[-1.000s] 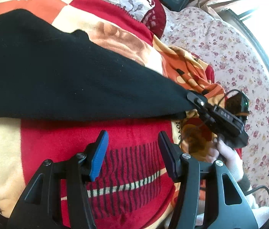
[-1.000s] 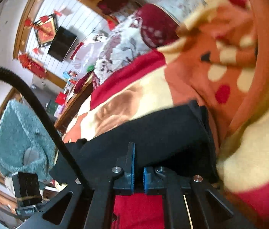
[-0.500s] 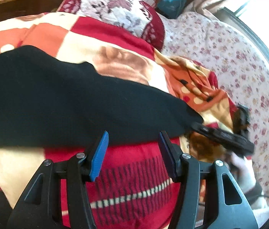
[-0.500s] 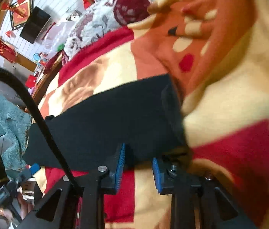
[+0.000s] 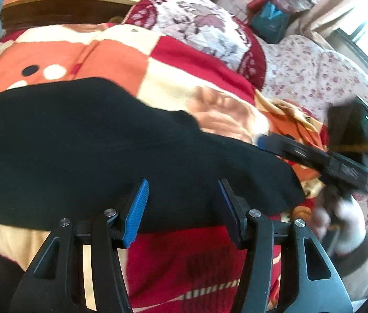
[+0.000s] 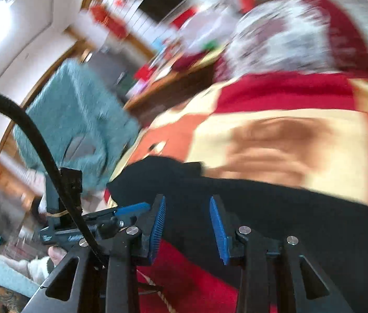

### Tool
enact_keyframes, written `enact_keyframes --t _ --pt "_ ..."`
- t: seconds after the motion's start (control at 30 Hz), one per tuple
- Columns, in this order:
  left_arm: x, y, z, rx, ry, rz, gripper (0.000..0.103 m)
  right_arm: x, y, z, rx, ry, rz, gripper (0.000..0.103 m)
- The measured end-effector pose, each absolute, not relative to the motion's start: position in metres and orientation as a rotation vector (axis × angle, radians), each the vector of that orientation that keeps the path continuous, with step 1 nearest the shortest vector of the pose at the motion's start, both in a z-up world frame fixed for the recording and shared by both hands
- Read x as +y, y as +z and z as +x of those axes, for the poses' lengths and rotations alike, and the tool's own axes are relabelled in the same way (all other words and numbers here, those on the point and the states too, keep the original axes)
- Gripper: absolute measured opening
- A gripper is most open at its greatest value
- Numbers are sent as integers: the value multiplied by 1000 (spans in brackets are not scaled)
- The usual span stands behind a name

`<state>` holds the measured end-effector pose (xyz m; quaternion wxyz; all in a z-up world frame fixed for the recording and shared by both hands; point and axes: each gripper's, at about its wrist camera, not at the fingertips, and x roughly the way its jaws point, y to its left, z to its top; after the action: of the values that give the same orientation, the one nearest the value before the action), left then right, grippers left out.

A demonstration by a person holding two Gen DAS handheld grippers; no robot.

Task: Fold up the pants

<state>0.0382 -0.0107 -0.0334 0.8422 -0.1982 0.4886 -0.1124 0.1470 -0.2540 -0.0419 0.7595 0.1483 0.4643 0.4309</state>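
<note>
The black pants (image 5: 100,146) lie folded in a long band across a red, orange and cream blanket (image 5: 137,60). My left gripper (image 5: 182,208) is open, its blue-padded fingers over the pants' near edge, holding nothing. My right gripper (image 6: 187,224) is open and empty over the pants (image 6: 275,208) in the blurred right wrist view. It also shows in the left wrist view (image 5: 314,156), above the pants' right end. The left gripper shows at the left of the right wrist view (image 6: 131,208).
A floral pillow (image 5: 202,28) lies at the head of the blanket, with a flowered sheet (image 5: 322,78) to the right. A teal towel (image 6: 79,120) hangs at the left. A black cable (image 6: 40,151) crosses the right wrist view.
The right gripper opened, let go of the pants' end and swung left over the pants. The left gripper moved forward over the pants' near edge, staying open.
</note>
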Motion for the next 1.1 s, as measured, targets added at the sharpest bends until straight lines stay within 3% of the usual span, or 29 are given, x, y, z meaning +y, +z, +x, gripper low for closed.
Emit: enact_keyframes --t 0.37,0.6,0.8,1.1 --pt "-4 -39 40 1036 -215 -374 53 -187 -100 219 1301 1076 458 37" --pt "9 -29 49 992 -184 -323 53 -206 -87 218 1287 1117 535 37" --pt "24 -29 42 1008 -164 -299 53 -195 -105 227 1370 1085 490 38" --pt "31 -40 47 1017 -105 -289 53 -176 -124 239 1393 1136 644 42"
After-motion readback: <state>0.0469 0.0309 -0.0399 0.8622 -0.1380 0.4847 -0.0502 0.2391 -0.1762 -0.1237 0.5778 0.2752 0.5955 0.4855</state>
